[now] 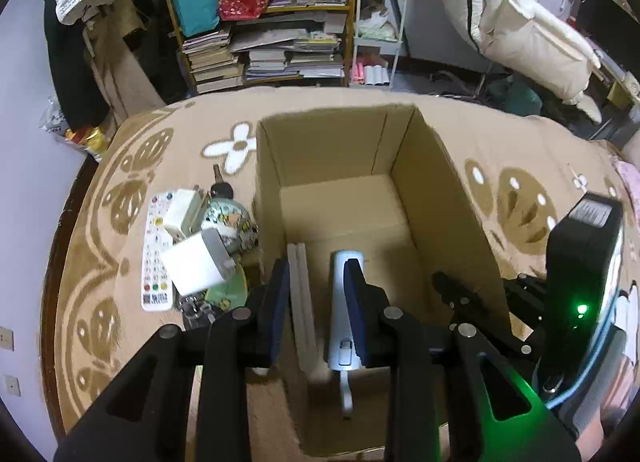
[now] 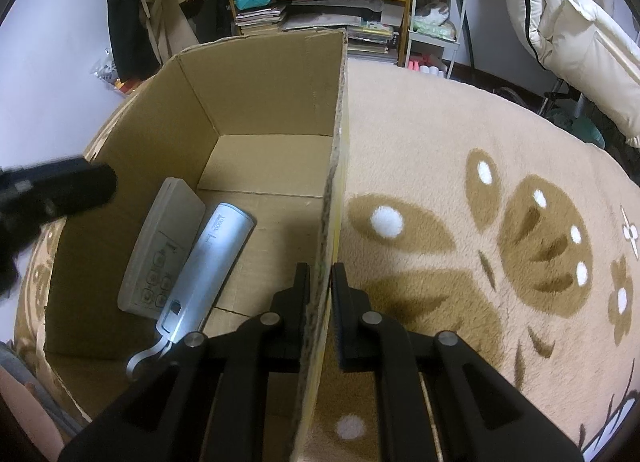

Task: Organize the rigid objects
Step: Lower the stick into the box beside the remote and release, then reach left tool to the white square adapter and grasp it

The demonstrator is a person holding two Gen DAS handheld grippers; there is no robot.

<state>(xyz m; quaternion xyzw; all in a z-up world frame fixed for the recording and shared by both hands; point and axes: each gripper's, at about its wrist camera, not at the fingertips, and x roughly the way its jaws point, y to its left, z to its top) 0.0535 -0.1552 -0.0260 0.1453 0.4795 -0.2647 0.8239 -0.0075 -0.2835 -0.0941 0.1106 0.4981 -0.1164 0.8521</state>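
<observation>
So the cardboard box [image 1: 436, 197] is sitting open-topped on a tan blanket [image 2: 480, 181] with brown butterfly and flower shapes, and everything here lines up around that box.

Inside the box, two things are lying on the bottom: a flat grey remote-style slab [image 2: 160, 250] leaning along the left wall, and a silver power bank [image 2: 212, 262] just beside it on the right, touching it or nearly so. A metal loop is sticking out of the power bank's near end.

The left gripper [image 1: 318, 294] is hanging over the box's near left corner with its jaws spread wide and holding nothing. The power bank and the grey slab are showing in the gap below them, apart from the blue pads [image 1: 354, 286].

The right gripper [image 2: 320, 302] is sitting on the box's right wall, jaws pinched down to a narrow slit with the cardboard edge running between them, one finger inside the box, one outside.

Left of the box, outside it, a little pile is waiting: a white remote [image 1: 156, 258] with coloured buttons, a white plug adapter [image 1: 196, 262] lying on top of it, another white block [image 1: 182, 207] behind that, a round patterned thing [image 1: 228, 217] and a black key [image 1: 221, 187] at the far end. That left wall is standing between the pile and the inside.

Beyond the box, a wooden shelf [image 1: 256, 21] crammed with books, a white cart [image 1: 378, 29] and hanging coats [image 1: 516, 21] are filling the background.
</observation>
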